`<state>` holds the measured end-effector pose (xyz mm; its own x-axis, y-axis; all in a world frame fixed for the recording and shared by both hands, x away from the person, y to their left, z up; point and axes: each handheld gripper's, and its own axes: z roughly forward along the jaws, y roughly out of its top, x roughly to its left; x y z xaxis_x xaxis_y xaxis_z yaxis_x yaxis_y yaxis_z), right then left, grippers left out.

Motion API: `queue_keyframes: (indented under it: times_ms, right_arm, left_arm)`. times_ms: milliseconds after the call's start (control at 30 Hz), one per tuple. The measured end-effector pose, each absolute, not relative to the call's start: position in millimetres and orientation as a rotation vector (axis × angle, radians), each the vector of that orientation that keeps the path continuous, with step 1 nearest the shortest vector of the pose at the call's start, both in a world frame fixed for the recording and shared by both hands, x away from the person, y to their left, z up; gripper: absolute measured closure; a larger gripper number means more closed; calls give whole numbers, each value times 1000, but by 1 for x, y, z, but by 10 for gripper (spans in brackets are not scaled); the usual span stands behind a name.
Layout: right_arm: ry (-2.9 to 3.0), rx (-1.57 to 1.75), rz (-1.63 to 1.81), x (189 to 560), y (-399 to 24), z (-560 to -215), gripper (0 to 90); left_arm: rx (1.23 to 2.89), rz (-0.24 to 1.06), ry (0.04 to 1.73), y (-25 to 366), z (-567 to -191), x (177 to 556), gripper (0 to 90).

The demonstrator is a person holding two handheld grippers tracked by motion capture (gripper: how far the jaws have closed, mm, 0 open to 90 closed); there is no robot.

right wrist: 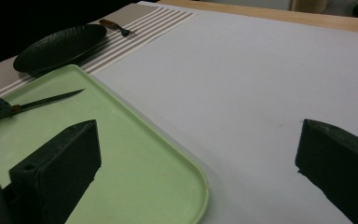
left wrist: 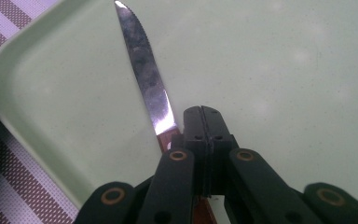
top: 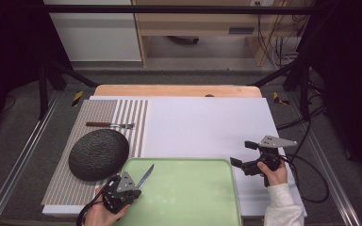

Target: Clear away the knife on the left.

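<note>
A table knife (top: pixel 146 175) with a brown handle and a serrated steel blade (left wrist: pixel 147 79) points away from me over the left part of the green tray (top: pixel 193 197). My left gripper (top: pixel 135 187) is shut on the knife's handle, with its jaws pressed together (left wrist: pixel 203 114) beside the blade's base. In the right gripper view the knife (right wrist: pixel 46 100) reaches out level above the tray (right wrist: pixel 135 154). My right gripper (top: pixel 242 153) stands open over the white table sheet, just right of the tray. Nothing lies between its wide-apart jaws (right wrist: pixel 199 128).
A dark round textured plate (top: pixel 98 154) lies on the striped placemat (top: pixel 132 117) left of the tray. A fork (top: pixel 111 125) with a brown handle lies beyond it. The white sheet (top: pixel 207 122) covers the table up to a wooden back edge.
</note>
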<state>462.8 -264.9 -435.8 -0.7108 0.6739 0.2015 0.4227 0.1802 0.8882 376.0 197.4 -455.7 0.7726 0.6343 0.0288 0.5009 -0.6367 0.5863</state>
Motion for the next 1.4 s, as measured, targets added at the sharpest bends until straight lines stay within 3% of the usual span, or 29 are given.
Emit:
queue_keyframes:
  times_ms: [1400]
  right_arm:
    - [2219,1056,1543,463,-265,-436,6]
  left_arm:
    - [2390,339,915,215,-456,370,898]
